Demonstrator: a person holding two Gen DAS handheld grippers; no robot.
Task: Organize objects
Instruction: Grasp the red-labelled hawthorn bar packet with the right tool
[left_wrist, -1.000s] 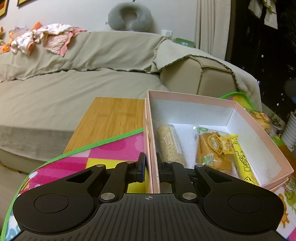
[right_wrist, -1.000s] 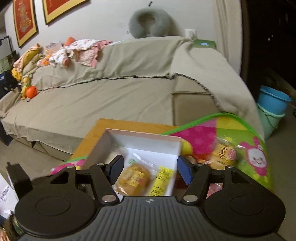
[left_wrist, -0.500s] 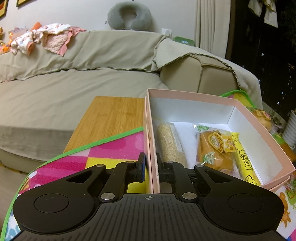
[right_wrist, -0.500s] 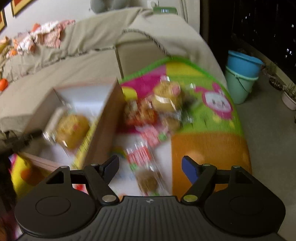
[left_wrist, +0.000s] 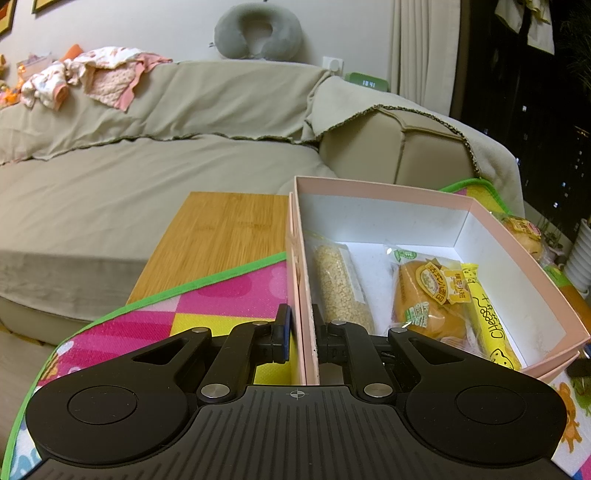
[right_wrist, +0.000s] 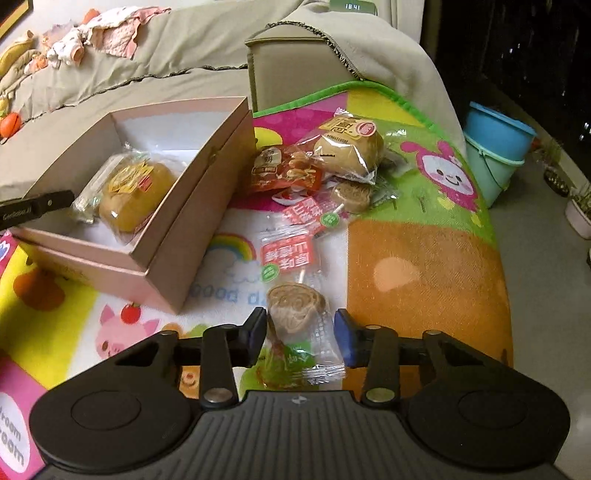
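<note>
My left gripper (left_wrist: 301, 334) is shut on the near left wall of the pink box (left_wrist: 306, 280), one finger outside and one inside. The box holds a grain packet (left_wrist: 341, 288), a wrapped bun (left_wrist: 430, 299) and a yellow cheese stick (left_wrist: 487, 317). In the right wrist view the box (right_wrist: 207, 184) stands at left on the colourful mat. My right gripper (right_wrist: 300, 338) is open, its fingers either side of a wrapped lollipop cookie (right_wrist: 295, 306) lying on the mat. More snacks lie beyond: a second lollipop (right_wrist: 351, 194), a red packet (right_wrist: 286, 171) and a wrapped bun (right_wrist: 349, 147).
A bamboo tabletop (left_wrist: 221, 236) shows beyond the mat's green edge. A covered sofa (left_wrist: 147, 155) runs behind. Blue and green buckets (right_wrist: 495, 147) stand on the floor at right. The mat (right_wrist: 421, 266) hangs over the table's right side.
The right gripper swung from over the box to the right and down onto the loose snacks, now straddling the near lollipop cookie. The left gripper kept its hold on the box wall.
</note>
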